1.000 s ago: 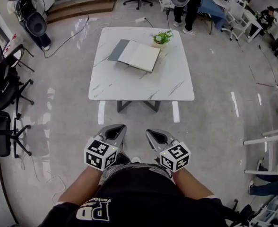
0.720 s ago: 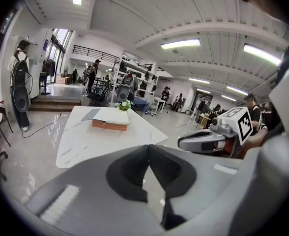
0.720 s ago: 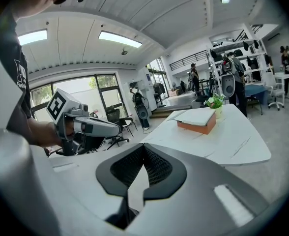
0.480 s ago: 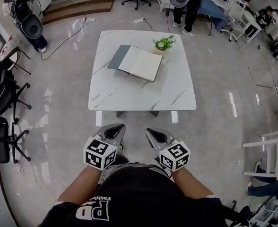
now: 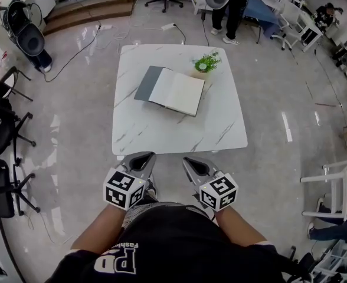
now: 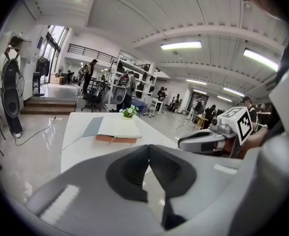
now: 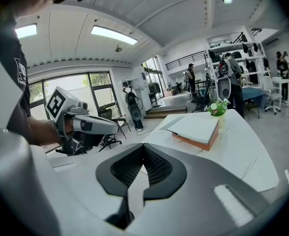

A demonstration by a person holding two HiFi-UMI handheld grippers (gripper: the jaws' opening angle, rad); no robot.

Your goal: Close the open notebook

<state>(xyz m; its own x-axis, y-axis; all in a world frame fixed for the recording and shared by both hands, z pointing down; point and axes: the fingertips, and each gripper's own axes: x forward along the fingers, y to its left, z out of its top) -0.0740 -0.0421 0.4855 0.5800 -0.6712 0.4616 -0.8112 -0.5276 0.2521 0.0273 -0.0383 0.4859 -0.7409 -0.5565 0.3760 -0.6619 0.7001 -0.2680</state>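
Both pairs of jaws are pressed together at the tips with nothing between them: the left gripper [image 6: 148, 145] and the right gripper [image 7: 143, 146] each show only bare floor and surface beyond their closed tips. In the head view they sit side by side close to the person's body, short of the near edge of the surface [image 5: 161, 135] and well apart from the notebook [image 5: 173, 91].

The notebook lies open on the far half of the surface. Its grey cover is flat on the left and its thick block of pages is on the right. A small potted plant [image 5: 204, 63] stands just beside its far right corner.

The likely troubles:
- Jaws brought in closed would have no way to pinch the thin cover, and may only shove the book along the smooth marble
- A push from the left could slide the notebook into the plant and tip it
- A cover flipped without the page block steadied may fall back open or catch loose pages
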